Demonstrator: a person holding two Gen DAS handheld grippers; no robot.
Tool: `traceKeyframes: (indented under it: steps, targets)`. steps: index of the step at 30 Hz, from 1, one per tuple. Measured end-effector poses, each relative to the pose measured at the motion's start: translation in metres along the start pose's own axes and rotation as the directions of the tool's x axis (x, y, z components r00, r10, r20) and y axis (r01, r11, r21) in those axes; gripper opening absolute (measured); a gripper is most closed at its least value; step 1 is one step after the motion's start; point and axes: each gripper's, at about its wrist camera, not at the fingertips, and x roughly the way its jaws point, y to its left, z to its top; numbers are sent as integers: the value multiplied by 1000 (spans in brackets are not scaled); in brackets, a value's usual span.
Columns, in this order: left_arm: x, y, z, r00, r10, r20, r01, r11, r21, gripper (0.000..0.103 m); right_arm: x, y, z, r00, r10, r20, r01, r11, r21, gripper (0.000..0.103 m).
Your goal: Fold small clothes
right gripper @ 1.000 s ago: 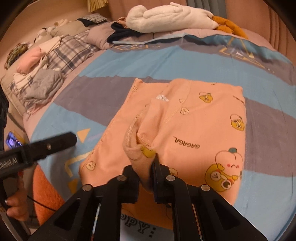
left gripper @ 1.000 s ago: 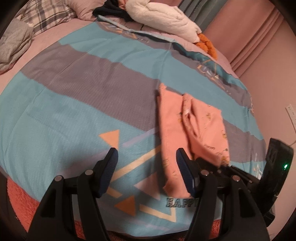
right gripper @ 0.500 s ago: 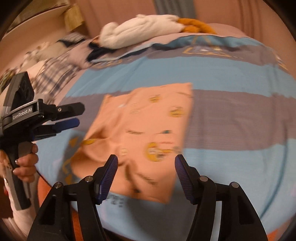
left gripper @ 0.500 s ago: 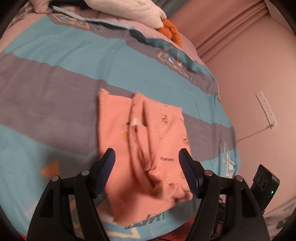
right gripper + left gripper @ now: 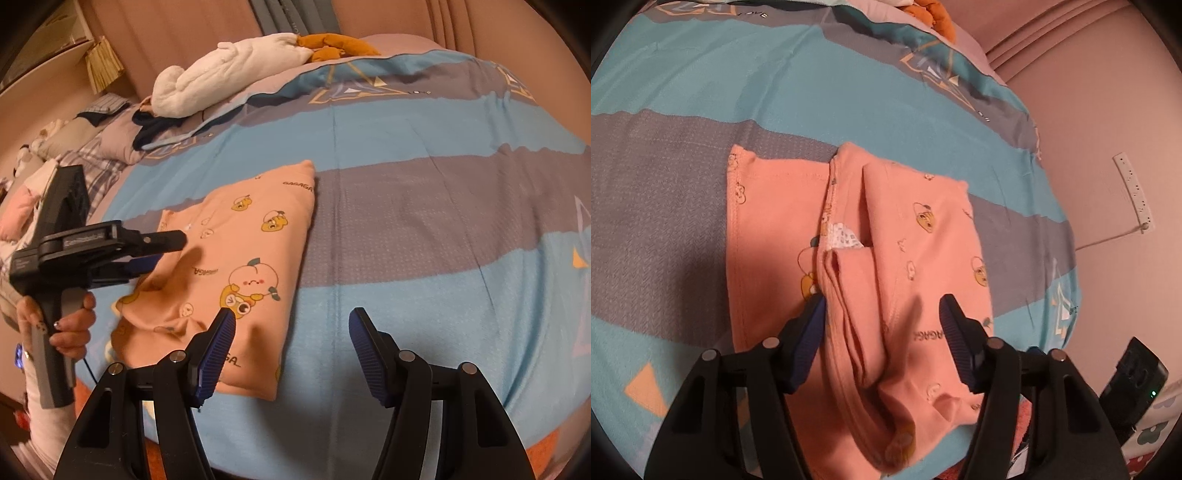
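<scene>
- The shirt [image 5: 916,266] lies partly folded on the bed [image 5: 775,74], near its front edge; one panel is laid over the middle and a single layer shows flat on the side away from the right gripper.
- The left gripper [image 5: 882,325] hangs right over the shirt's near half, its jaws spread wide, one to each side of the raised fold ridge. Whether a pad touches cloth I cannot tell; nothing is pinched.
- The right gripper [image 5: 291,332] is also spread and empty. It sits off the shirt's outer folded edge, mostly over bare bed, with only its inner finger [image 5: 216,350] in front of the cloth's near corner.
- The left one is plainly nearer the work. From it, the ridge runs straight ahead along the line of its fingers, which is also the shirt's long axis.
- My guess is that the next fold takes the flat single layer over onto the middle, so the grip has to come in at that side, across the long axis.
- Count: one shirt, two grippers, one hand [image 5: 70,325] in view on the left gripper's handle.
- A plush toy [image 5: 229,70] lies at the far end, well apart.
</scene>
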Motion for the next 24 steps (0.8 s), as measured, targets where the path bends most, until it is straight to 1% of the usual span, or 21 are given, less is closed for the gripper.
traceKeyframes:
  steps: [1,3,6,9,10,11,12,13,14,16,20,24]
  targets:
    - [2,-1,2,1000,6,3,-6,1000,1,54,0,0,0,1000,2,1,-2,1000,1,63]
    - [6,-2,7,1000,4,9,-4,1000,3,45,-1,0,0,1000,6,2,-6,1000,1,63]
    - [12,-3,14,999,-36,-8,36,999,-1,44,-1,-1,0,1000,4,3,-4,1000,4,63]
    - [23,-8,21,999,-26,-20,27,999,25,44,-1,-2,0,1000,5,4,-5,1000,6,63]
    - [26,-9,22,1000,-18,-23,18,999,28,42,-1,-2,-1,1000,6,4,-6,1000,6,63]
    - [28,-9,22,1000,-11,-24,12,999,30,35,0,-2,-1,1000,6,2,-6,1000,8,63]
    - [30,-9,21,1000,1,-19,-1,999,33,21,0,-2,-1,1000,4,1,-4,1000,11,63]
    - [32,-9,21,1000,19,-9,-18,999,39,16,1,-3,-1,1000,3,-3,-2,1000,15,63]
    - [31,-11,19,1000,32,1,-32,998,55,14,2,-4,-1,1000,1,-6,-1,1000,19,63]
    - [22,-17,15,998,55,39,-58,995,82,12,4,-5,-1,1000,-3,-14,3,1000,28,63]
    - [-10,-33,3,987,99,130,-119,980,157,11,7,-6,2,1000,-3,-22,3,1000,23,63]
    - [-33,-29,-4,975,136,178,-168,969,180,12,7,-1,4,1000,8,-12,-8,1000,3,63]
